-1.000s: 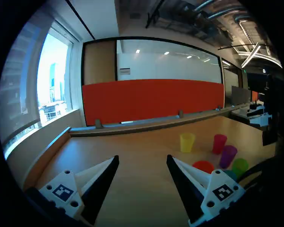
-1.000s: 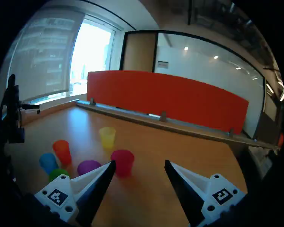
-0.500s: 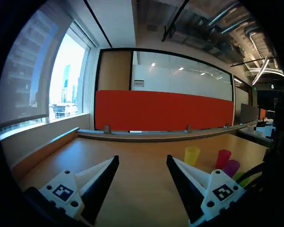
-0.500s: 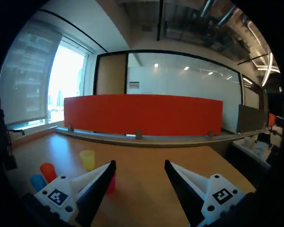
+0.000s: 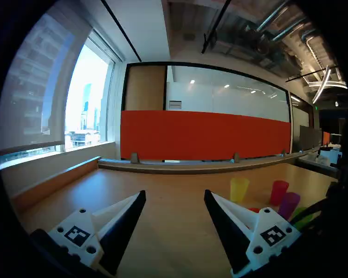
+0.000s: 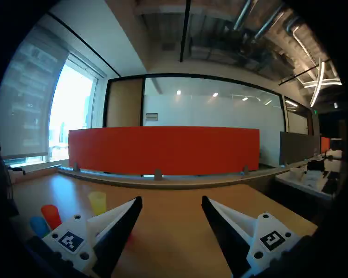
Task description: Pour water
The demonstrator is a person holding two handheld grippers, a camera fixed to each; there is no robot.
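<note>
The left gripper (image 5: pixel 174 193) hangs over a wooden desk (image 5: pixel 174 241), jaws spread wide with nothing between them. Ahead and to the right of its right finger stand a green cup (image 5: pixel 304 218), partly hidden at the edge of the left gripper view, then a purple cup (image 5: pixel 289 205), a pink cup (image 5: pixel 279 192) and, closer to the centre line, a yellow cup (image 5: pixel 239 189), all upright and clear of the fingers. The right gripper (image 6: pixel 170 200), also wide open and empty, has a blue cup (image 6: pixel 38 226) and an orange cup (image 6: pixel 50 216) low to the left of its left finger, with the yellow cup just beyond them. Farther off, an orange partition (image 5: pixel 206 135) runs along the desk's far edge, a glass wall (image 5: pixel 220 95) above it and a bright window (image 5: pixel 86 118) to the left
</note>
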